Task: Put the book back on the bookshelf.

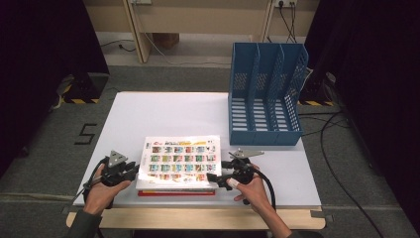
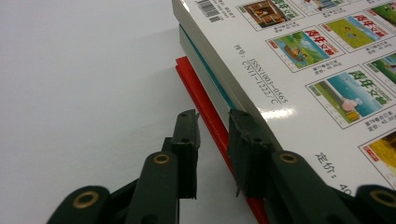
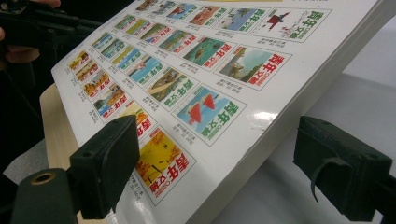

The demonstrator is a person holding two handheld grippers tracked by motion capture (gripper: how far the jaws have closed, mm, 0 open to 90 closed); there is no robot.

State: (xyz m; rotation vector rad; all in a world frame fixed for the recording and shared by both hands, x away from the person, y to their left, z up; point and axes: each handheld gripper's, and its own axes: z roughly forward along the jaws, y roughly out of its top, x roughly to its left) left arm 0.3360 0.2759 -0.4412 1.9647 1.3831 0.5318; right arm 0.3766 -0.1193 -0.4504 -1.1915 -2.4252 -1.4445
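White-covered book stack (image 1: 177, 164) between left tongs (image 1: 130, 172), right tongs (image 1: 214, 177); both released.

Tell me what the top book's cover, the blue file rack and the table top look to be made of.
Top book: glossy coated paper, judging by the glare patch on its printed cover.
Blue file rack: probably moulded plastic, with a uniform matte blue and perforated walls.
Table top: smooth white surface, perhaps laminate; a pale wood-coloured edge shows at the front.
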